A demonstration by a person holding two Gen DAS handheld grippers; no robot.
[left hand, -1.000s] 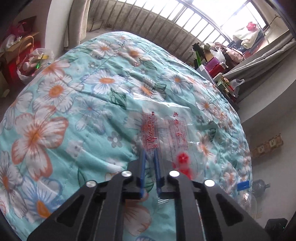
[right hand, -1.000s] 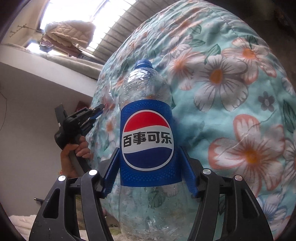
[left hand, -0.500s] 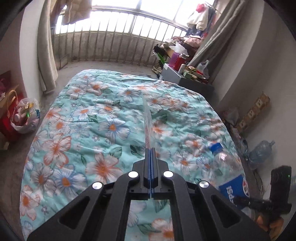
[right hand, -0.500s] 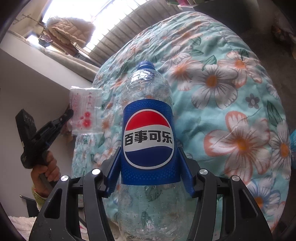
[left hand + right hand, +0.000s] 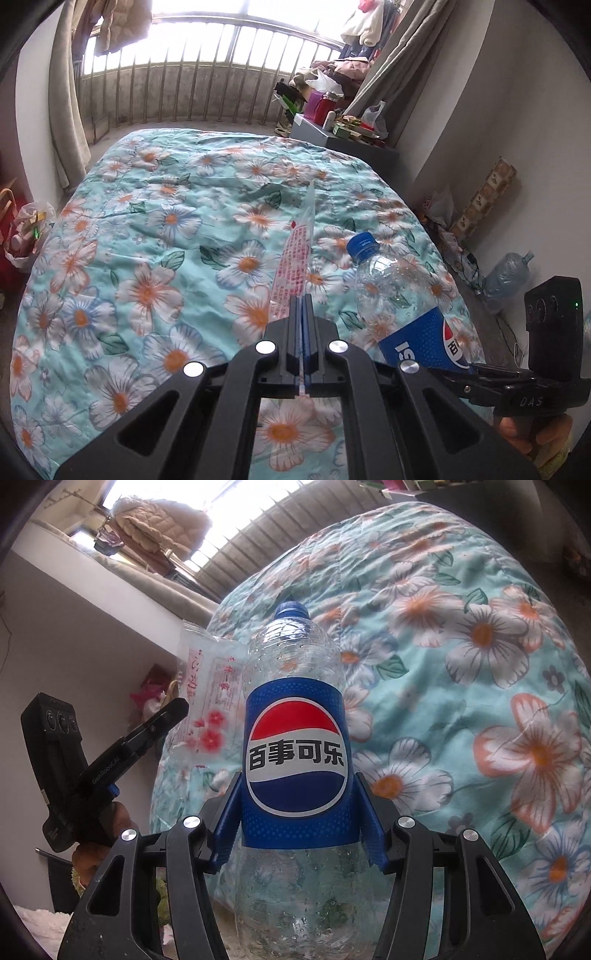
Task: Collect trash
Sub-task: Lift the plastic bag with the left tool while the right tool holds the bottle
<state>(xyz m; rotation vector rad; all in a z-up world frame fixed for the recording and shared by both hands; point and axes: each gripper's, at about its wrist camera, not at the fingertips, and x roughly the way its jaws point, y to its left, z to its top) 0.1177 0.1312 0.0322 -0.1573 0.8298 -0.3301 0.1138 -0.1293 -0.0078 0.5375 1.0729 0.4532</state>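
Observation:
My left gripper (image 5: 302,301) is shut on a clear plastic wrapper (image 5: 295,254) with red print, held edge-on above the floral quilt (image 5: 147,258). The right wrist view shows that wrapper (image 5: 208,698) flat-on, hanging from the left gripper (image 5: 177,707) at the left. My right gripper (image 5: 301,805) is shut on an empty clear Pepsi bottle (image 5: 295,760) with a blue cap, its blue pads pressing the label's sides. In the left wrist view the bottle (image 5: 391,295) sits at the right, lifted off the quilt.
The quilt covers a bed that fills most of both views. A white bag of rubbish (image 5: 29,229) sits on the floor at the bed's left. A cluttered grey cabinet (image 5: 340,136) stands at the far corner. A large water jug (image 5: 506,273) lies by the right wall.
The left gripper has lifted the wrapper off the quilt, pulled back and rolled, so the wrapper now shows edge-on. The right gripper with the bottle has shifted only slightly.

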